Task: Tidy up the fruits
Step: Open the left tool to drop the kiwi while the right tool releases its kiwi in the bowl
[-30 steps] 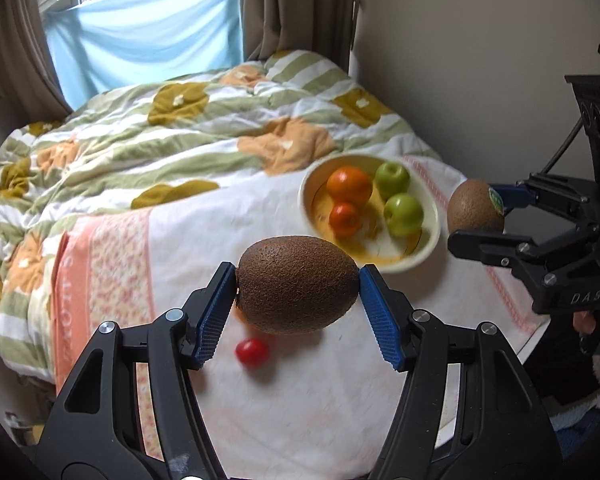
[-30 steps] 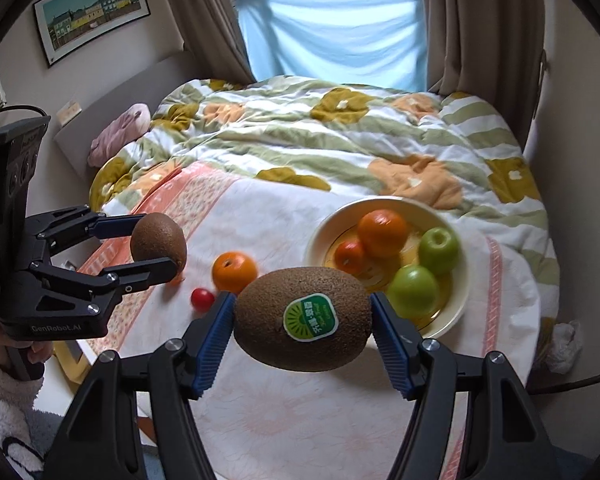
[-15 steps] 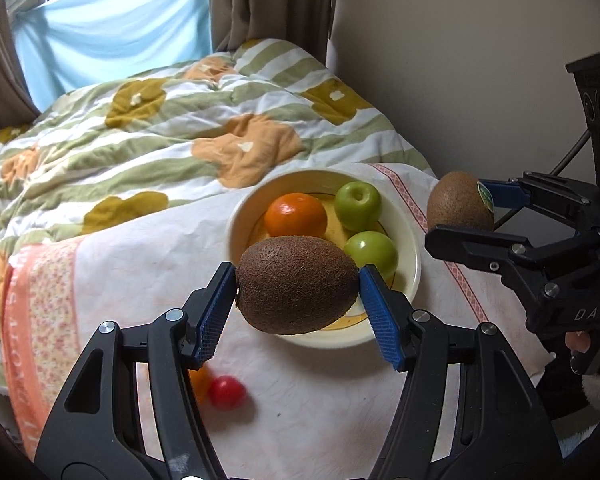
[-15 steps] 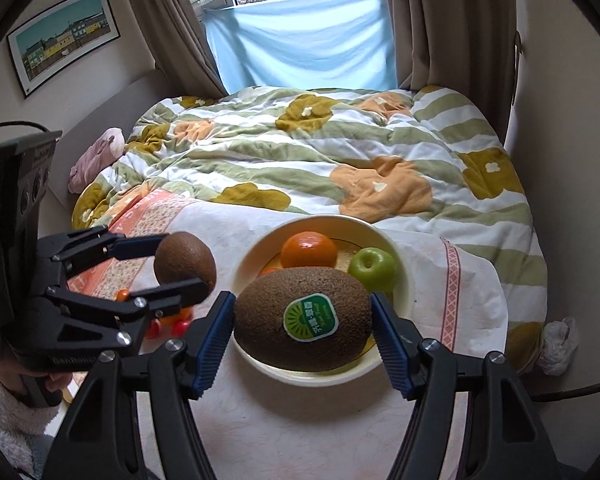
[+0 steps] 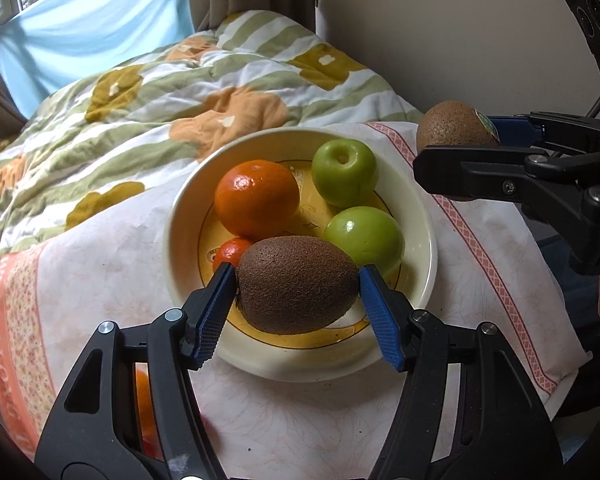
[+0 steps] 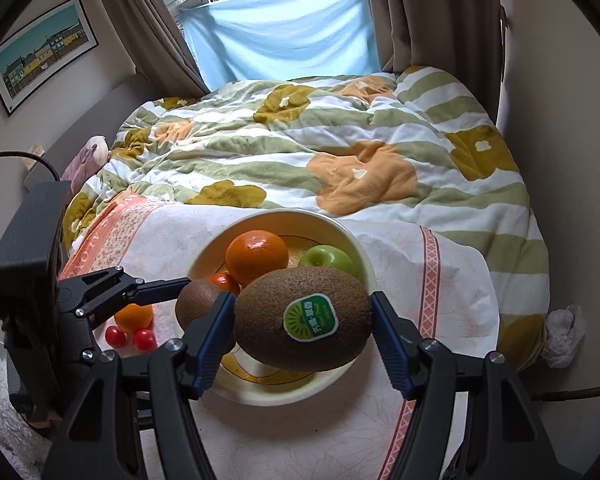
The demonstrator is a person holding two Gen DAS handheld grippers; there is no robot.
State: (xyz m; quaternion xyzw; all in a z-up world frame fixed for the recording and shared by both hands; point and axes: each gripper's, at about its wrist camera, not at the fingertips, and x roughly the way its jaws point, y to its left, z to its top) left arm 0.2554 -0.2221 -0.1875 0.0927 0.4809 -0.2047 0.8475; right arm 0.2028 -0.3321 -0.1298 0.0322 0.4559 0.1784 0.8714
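Observation:
My left gripper [image 5: 298,286] is shut on a brown kiwi [image 5: 296,282] and holds it just above the near part of the cream bowl [image 5: 180,248]. The bowl holds a large orange [image 5: 256,198], a small orange [image 5: 230,250] and two green apples [image 5: 344,172]. My right gripper [image 6: 302,326] is shut on a kiwi with a green sticker [image 6: 304,320], above the bowl's near edge [image 6: 284,396]. That kiwi also shows in the left wrist view [image 5: 454,126], right of the bowl.
On the white cloth [image 6: 440,280] left of the bowl lie an orange [image 6: 134,316] and two red cherry tomatoes [image 6: 144,339]. A flowered quilt [image 6: 300,152] covers the bed behind. A wall runs along the right side. A white bag [image 6: 562,330] lies at the right.
Both grippers have carried their kiwis toward the bowl. The left kiwi has come from above the cloth to above the bowl's inside, and the bowl has grown larger in both views.

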